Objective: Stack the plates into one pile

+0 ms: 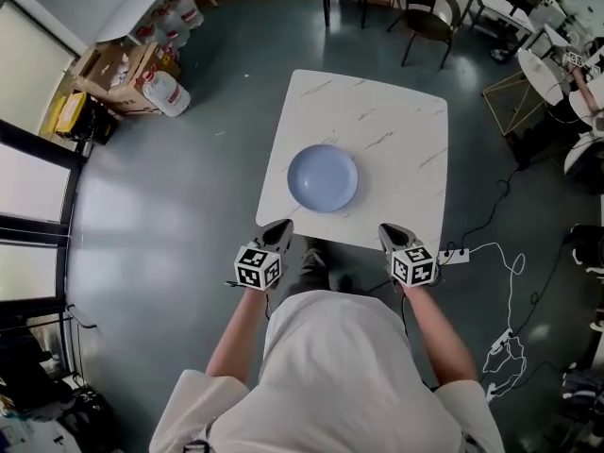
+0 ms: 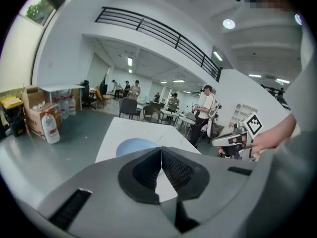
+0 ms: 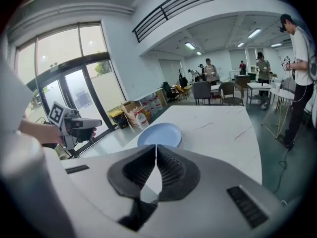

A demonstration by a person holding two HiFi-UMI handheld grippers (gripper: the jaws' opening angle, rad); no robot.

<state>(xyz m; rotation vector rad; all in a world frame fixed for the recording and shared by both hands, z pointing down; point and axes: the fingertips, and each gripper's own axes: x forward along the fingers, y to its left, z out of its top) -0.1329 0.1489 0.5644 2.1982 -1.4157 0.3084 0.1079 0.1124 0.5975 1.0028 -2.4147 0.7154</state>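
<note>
One pale blue plate (image 1: 323, 177) lies on the white marble table (image 1: 396, 121), near its front middle; whether more plates lie under it I cannot tell. It also shows as the blue plate (image 2: 134, 146) in the left gripper view and the blue plate (image 3: 160, 134) in the right gripper view. My left gripper (image 1: 280, 227) is held at the table's near edge, left of the plate, shut and empty. My right gripper (image 1: 391, 231) is held at the near edge on the right, shut and empty too. Both are raised off the table.
Cardboard boxes and water jugs (image 1: 156, 74) stand on the floor at the far left. Chairs (image 1: 427, 9) stand beyond the table. A power strip with white cables (image 1: 491, 272) lies on the floor right of the table. Several people (image 2: 205, 108) stand in the room behind.
</note>
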